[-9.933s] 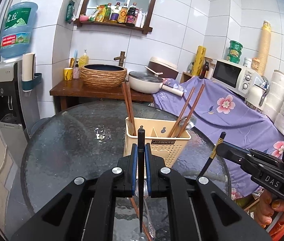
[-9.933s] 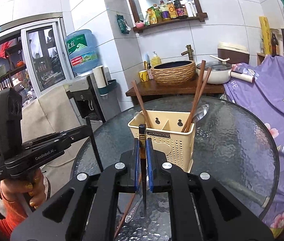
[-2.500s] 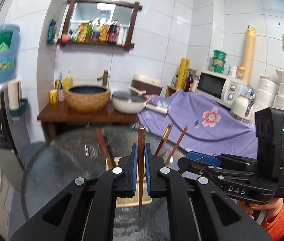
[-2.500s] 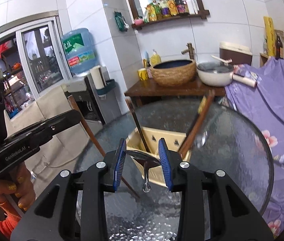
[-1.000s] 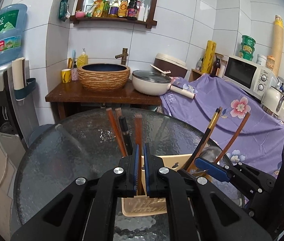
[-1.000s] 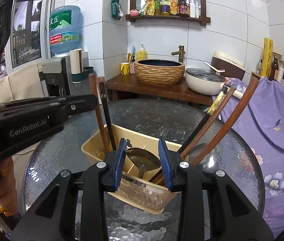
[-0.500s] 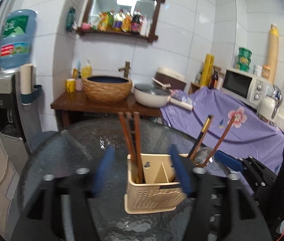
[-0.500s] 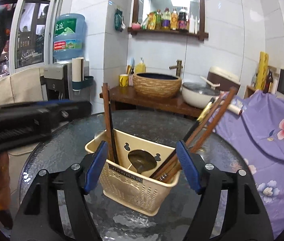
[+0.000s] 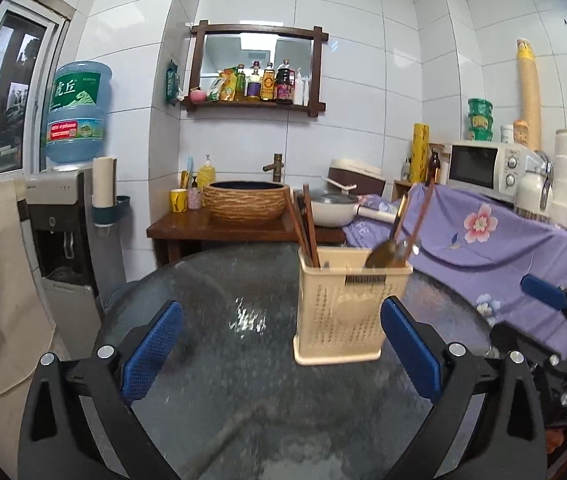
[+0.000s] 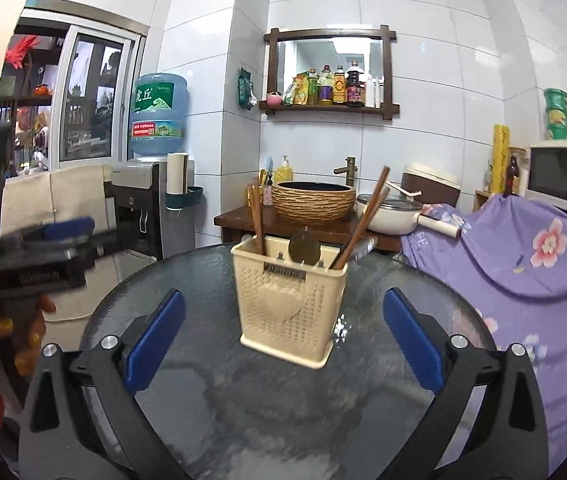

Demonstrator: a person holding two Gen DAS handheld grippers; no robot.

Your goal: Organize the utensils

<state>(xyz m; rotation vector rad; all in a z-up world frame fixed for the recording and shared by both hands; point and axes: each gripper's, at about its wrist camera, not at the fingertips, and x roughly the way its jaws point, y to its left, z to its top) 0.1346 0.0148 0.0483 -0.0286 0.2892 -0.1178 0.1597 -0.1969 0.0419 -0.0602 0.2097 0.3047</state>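
Observation:
A cream plastic utensil holder stands upright on the round glass table. Brown chopsticks lean in its left compartment. More chopsticks and a metal spoon stand further right. My left gripper hangs over the table in front of the holder, its jaws opening wide with nothing between the blue pads. My right gripper is likewise in front of the holder, jaws opening, holding nothing. Each gripper shows at the edge of the other's view.
Behind the table stand a wooden side table with a woven basin and a white pan. A purple flowered cloth covers a counter at the right with a microwave. A water dispenser stands at the left.
Both grippers let go of their utensils into the holder, opened wide and drew back from it; the chopstick and the spoon now stand in the holder.

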